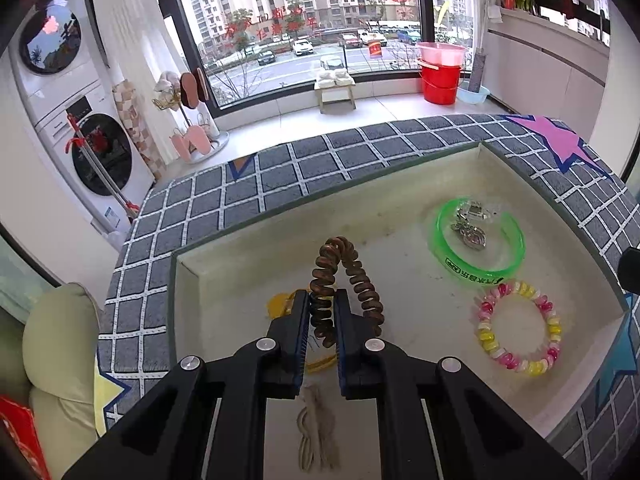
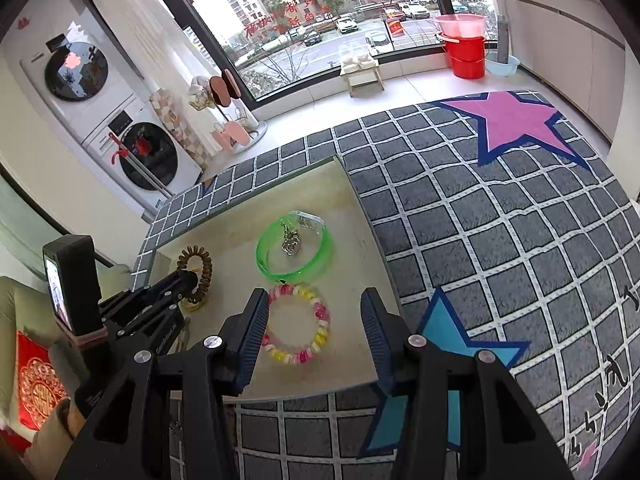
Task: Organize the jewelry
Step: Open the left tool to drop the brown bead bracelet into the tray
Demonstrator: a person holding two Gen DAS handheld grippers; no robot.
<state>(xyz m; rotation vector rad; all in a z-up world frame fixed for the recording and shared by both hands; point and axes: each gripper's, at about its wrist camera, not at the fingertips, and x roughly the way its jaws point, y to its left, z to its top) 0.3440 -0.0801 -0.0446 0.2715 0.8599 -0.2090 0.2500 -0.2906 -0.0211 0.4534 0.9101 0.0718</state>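
The left gripper point(image 1: 322, 312) had its jaws pinching one side of the brown spiral hair tie point(image 1: 344, 280), which stood up as a loop over the cream tray point(image 1: 224, 264). It looked light, springy and soft (a coil that would stretch and sag rather than break), so a grip across a single strand seemed enough. The right gripper point(image 2: 316, 336) hung with jaws spread and empty above the pink-and-yellow coil tie point(image 2: 298, 330). The green bangle point(image 2: 296, 254) looked stiff and slick. Both grippers pointed steeply down at the tray.
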